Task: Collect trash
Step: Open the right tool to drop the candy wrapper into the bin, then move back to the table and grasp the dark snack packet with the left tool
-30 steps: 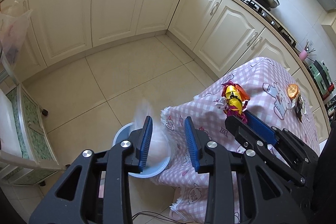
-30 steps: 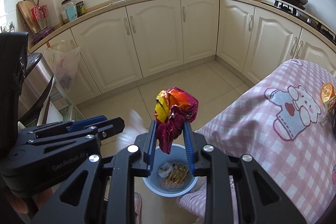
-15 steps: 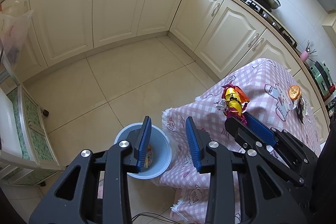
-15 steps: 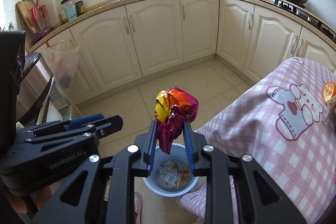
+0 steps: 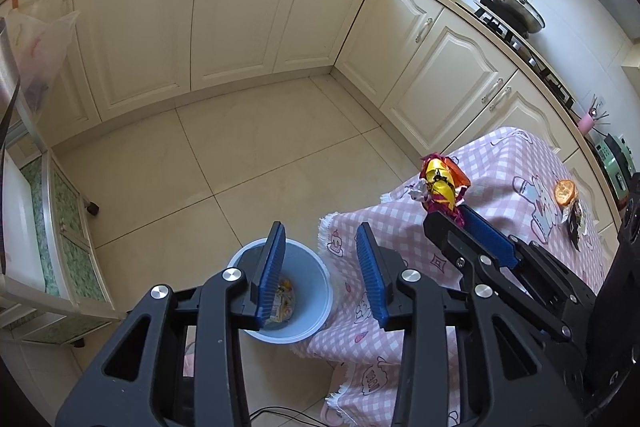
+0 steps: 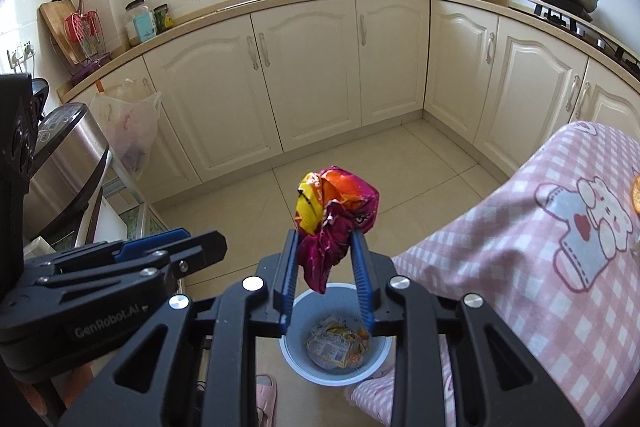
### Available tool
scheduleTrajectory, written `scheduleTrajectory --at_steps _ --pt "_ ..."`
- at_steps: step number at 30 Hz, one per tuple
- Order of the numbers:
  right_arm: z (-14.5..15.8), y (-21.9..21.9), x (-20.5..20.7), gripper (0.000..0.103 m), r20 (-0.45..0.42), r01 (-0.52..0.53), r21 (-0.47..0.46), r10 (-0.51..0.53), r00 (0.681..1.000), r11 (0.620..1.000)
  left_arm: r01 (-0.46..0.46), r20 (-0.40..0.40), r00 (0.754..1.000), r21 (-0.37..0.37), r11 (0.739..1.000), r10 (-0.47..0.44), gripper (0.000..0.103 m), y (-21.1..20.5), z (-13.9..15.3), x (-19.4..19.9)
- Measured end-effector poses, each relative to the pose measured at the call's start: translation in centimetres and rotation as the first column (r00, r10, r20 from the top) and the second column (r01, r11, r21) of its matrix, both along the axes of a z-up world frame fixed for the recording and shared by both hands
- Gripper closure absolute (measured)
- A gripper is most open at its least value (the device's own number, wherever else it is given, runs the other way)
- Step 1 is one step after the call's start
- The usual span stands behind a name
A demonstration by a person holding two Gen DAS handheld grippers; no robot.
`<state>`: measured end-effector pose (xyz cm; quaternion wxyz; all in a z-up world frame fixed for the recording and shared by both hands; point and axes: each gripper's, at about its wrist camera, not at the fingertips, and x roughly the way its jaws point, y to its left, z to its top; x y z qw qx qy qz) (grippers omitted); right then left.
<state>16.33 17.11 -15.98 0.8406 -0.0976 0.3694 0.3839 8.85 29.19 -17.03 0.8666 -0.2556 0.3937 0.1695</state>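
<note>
My right gripper (image 6: 325, 243) is shut on a crumpled magenta, orange and yellow snack wrapper (image 6: 334, 209) and holds it above a light blue bin (image 6: 335, 351) on the floor. The bin holds a crumpled wrapper (image 6: 334, 345). In the left wrist view the same held wrapper (image 5: 440, 187) shows above the table edge. My left gripper (image 5: 320, 243) is open and empty over the bin (image 5: 308, 291). An orange peel (image 5: 565, 191) and a dark wrapper (image 5: 575, 223) lie on the pink checked tablecloth (image 5: 500, 211).
The table stands right of the bin, its cloth (image 6: 520, 247) hanging over the rim. Cream cabinets (image 6: 312, 75) line the back and right. A steel appliance (image 6: 64, 163), a hanging plastic bag (image 6: 128, 131) and a low shelf (image 5: 52, 227) stand at left. A pink slipper (image 6: 266, 395) lies near the bin.
A white piece of trash that was falling from my left gripper has landed in the bin. My left gripper stays open. The right gripper keeps holding the wrapper over the bin.
</note>
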Motion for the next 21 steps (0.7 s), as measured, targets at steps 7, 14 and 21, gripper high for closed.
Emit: scheduleTrajectory --at_steps 7,14,21 --pt "-0.1 0.4 0.4 0.075 0.004 0.007 -0.008 -0.007 1.0 1.0 -0.011 0.0 1.0 0.008 1.0 0.011 0.065 0.2 0.2 -0.1" --pt "0.7 -0.5 0.5 0.075 0.007 0.024 0.006 -0.024 1.0 1.0 0.0 0.014 1.0 0.027 1.0 -0.001 0.065 -0.5 1.2 0.0" --pt "3.0 -3.5 0.7 0.075 0.034 0.075 0.039 -0.076 0.997 0.996 0.032 0.048 0.998 0.055 0.998 -0.035 0.065 -2.6 3.4 0.4"
